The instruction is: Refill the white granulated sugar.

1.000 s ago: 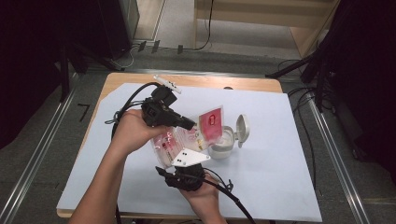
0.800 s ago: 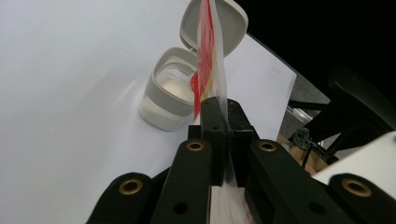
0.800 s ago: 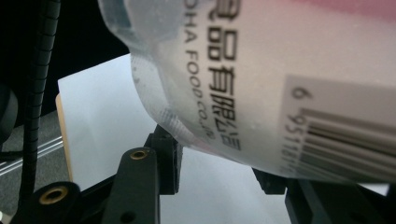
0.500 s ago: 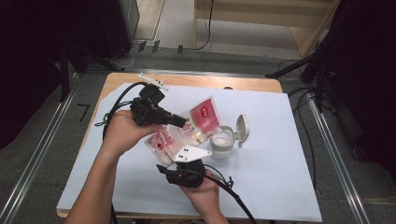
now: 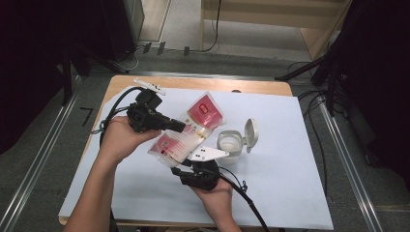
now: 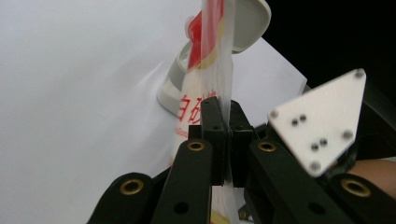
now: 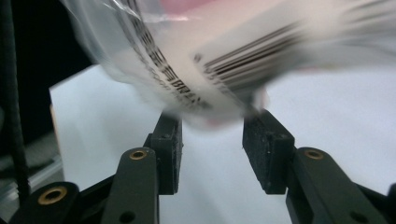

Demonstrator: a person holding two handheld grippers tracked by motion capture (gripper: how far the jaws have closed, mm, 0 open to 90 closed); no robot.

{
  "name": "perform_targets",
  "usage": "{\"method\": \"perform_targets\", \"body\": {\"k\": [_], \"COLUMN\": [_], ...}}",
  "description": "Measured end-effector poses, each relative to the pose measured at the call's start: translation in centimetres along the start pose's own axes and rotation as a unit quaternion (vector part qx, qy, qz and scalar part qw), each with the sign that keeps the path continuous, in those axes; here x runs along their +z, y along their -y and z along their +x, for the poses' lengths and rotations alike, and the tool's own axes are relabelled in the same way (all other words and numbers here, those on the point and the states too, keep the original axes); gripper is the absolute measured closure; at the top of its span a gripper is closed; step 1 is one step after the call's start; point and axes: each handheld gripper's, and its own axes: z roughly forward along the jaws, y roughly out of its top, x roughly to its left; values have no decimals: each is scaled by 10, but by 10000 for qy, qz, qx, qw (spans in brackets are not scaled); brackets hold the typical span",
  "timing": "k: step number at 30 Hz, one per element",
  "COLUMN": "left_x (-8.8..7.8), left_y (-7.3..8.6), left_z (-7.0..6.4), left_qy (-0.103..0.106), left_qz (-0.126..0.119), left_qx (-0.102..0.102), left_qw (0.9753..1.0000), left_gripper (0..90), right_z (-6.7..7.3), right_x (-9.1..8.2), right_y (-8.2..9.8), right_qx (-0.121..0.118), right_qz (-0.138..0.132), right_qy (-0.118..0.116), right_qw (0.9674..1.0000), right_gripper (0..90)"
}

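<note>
I read very little here. On the pouch (image 6: 205, 88) in the left gripper view I make out 2 red Chinese characters printed on its white lower part, the first reading "白", the second cut off by the jaw; smaller red print below them is too small to read. In the right gripper view the pouch (image 7: 224, 56) carries a barcode and a curved line of black lettering, too blurred for me to read. In the high view the pouch (image 5: 205, 113) shows a red label with a white panel, its print illegible.
</note>
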Motion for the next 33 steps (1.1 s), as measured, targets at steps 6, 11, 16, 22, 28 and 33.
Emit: {"method": "perform_targets", "body": {"k": [6, 11, 16, 22, 28, 33], "left_x": [-2, -7, -10, -12, -20, -25], "left_y": [2, 3, 5, 7, 6, 6], "left_z": [1, 2, 6, 11, 13, 19], "left_qy": [134, 12, -108, -157, -224, -354], "left_qz": [-37, -169, -336, -452, -774, -895], "left_qx": [-15, -46, -39, -82, -212, -240], "left_qw": [9999, 9998, 9994, 9988, 9965, 9951], "left_gripper": [900, 900, 900, 900, 900, 900], "right_z": [-6, -7, -6, -5, -7, -13], "right_x": [-2, -2, -3, -4, -7, -8], "right_y": [-2, -3, -4, -8, -12, -14], "right_qx": [166, 149, 92, -24, -47, -168], "right_qz": [-12, -53, -87, -25, 2, 58], "right_qy": [69, 78, 84, 84, -6, -78], "right_qw": [9998, 9998, 9999, 10000, 10000, 9998], "right_gripper": [602, 610, 610, 601, 595, 593]}}
